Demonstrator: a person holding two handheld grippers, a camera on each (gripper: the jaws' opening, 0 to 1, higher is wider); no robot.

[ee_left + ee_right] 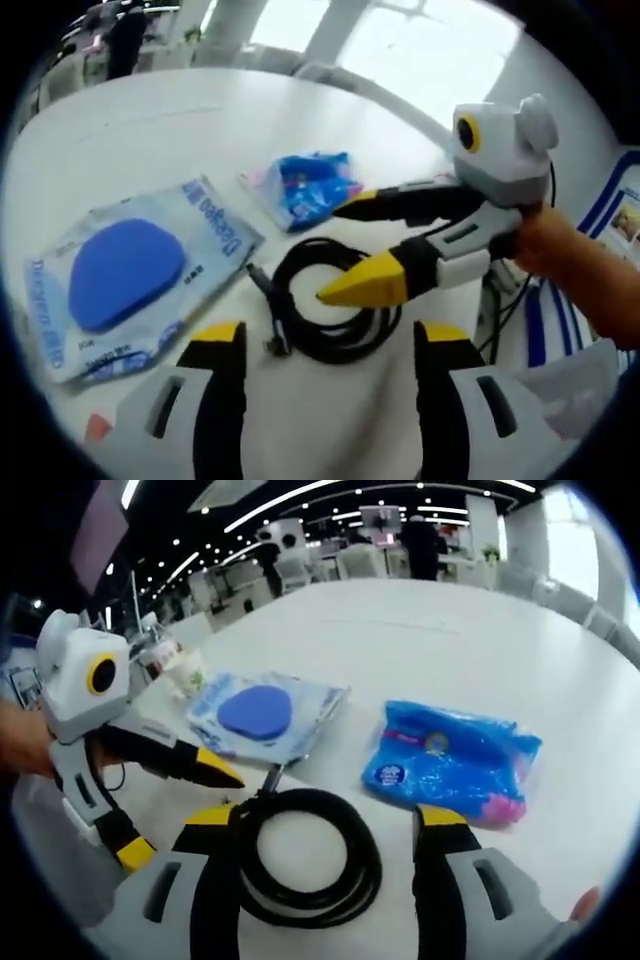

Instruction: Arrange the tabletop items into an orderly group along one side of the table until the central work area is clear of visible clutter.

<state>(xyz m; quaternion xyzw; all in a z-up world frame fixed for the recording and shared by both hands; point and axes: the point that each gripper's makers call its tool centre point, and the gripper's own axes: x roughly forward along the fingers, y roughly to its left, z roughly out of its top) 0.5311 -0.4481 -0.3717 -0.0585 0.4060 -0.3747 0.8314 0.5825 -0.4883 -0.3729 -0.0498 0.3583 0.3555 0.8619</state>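
A coiled black cable (342, 346) lies on the white table (150, 130), just past my left gripper (330, 335), which is open with nothing between its fingers. My right gripper (330, 252) reaches in from the right, open, its lower tip over the coil. In the right gripper view the cable (366, 862) sits between the spread jaws of my right gripper (328, 820). The left gripper (185, 818) stands open at the left. A crumpled blue packet (305, 185) (450, 760) lies beyond the coil. Beside it lies a clear pack with a blue oval pad (130, 275) (260, 715).
A paper cup (185, 670) stands near the table's edge behind the pad pack. A small red thing (97, 427) lies by my left jaw. A hand (560, 250) holds the right gripper. The far table (400, 630) is bare, with chairs and desks beyond.
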